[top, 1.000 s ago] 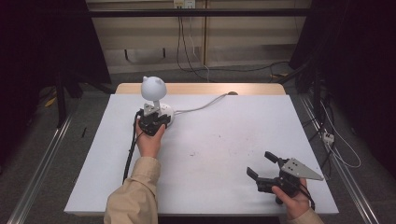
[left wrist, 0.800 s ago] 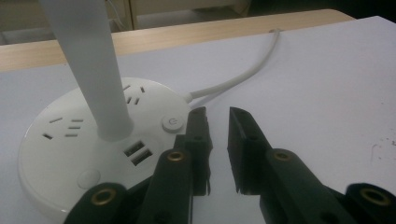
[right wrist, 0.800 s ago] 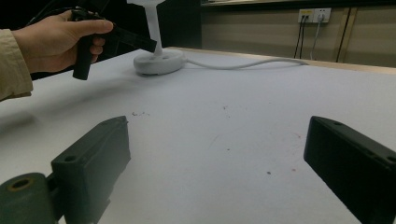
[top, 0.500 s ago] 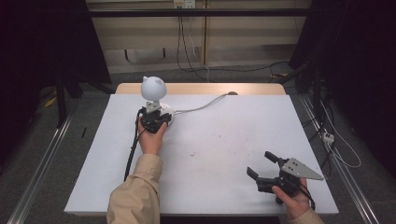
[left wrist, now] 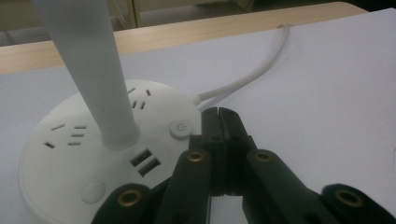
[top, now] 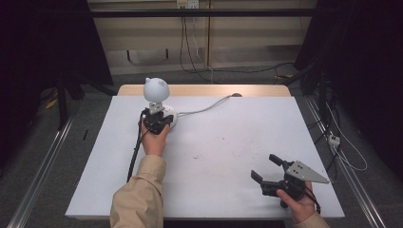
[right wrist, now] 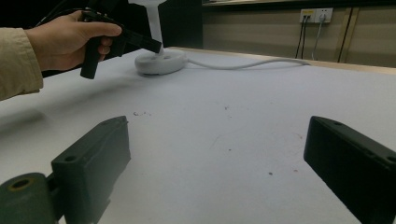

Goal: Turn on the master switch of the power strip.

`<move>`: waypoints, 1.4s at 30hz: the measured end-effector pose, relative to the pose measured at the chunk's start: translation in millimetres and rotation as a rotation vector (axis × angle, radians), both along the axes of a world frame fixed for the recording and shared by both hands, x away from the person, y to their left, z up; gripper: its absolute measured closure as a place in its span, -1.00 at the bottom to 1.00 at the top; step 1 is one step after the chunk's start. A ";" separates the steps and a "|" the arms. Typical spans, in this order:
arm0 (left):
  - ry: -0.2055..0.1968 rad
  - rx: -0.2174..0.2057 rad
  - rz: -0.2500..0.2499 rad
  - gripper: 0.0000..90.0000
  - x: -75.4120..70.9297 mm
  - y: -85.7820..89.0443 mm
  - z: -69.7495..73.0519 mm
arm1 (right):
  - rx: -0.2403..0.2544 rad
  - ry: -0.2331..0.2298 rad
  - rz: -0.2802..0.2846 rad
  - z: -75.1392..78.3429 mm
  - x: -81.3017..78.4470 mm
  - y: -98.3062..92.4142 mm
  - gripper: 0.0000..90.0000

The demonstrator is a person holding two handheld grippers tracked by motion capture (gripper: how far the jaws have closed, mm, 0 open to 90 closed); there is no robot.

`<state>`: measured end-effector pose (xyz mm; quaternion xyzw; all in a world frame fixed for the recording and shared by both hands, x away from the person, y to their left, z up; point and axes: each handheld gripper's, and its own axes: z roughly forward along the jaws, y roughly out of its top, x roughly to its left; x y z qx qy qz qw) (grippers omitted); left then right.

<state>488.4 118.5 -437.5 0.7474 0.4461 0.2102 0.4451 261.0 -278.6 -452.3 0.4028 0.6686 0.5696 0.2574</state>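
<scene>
In the high view, the left gripper (top: 158, 119) is sitting at the round white lamp base with sockets (top: 169, 118) near the white table's (top: 228, 142) far left. The left gripper view is showing its jaws, which have just been closing, pressed together empty beside the round power button (left wrist: 180, 129). The right gripper (right wrist: 215, 158), in its own view, is hanging wide open over bare table.

Black curtains (top: 43, 42) flank a beige wall (top: 247, 38) with dangling cables (top: 190, 47).

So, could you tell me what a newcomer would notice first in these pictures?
Probably the white desk lamp with its round, eared head at the far left of the table; its round base carries sockets, USB ports and a power button. The left gripper, jaws shut with nothing between them, points right beside that button. The right gripper rests open at the near right.
</scene>
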 end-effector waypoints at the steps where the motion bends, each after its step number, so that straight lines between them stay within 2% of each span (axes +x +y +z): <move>1: 0.000 -0.002 0.001 1.00 0.5 0.0 -0.5 | -0.003 -0.001 0.002 -0.1 0.1 -0.1 -0.85; 8: -0.002 0.013 0.016 1.00 3.7 -0.2 -4.0 | -0.004 -0.001 0.004 -0.3 0.3 0.4 -0.85; 9: -0.002 0.034 0.014 1.00 5.0 -0.6 -3.9 | -0.004 0.000 0.004 -0.3 0.3 0.7 -0.85; 19: -0.016 0.057 0.035 1.00 11.4 -5.5 -4.5 | -0.005 -0.004 0.004 0.2 0.5 0.1 -0.85; 23: -0.018 0.051 0.050 1.00 13.3 -7.7 -8.0 | -0.005 -0.004 0.004 0.2 0.6 -0.2 -0.85; 27: -0.014 0.067 0.056 1.00 14.5 -7.6 -11.2 | -0.004 -0.003 0.005 0.3 0.7 -0.2 -0.85; 37: -0.033 0.058 0.071 1.00 16.4 -8.3 -13.2 | -0.005 -0.005 0.007 0.2 1.2 -0.3 -0.85; 38: -0.033 0.069 0.072 1.00 16.5 -7.7 -13.1 | -0.005 -0.004 0.007 0.2 1.2 -0.2 -0.85; 42: -0.039 0.069 0.081 1.00 17.2 -7.1 -14.0 | -0.005 -0.005 0.010 0.1 1.3 0.0 -0.85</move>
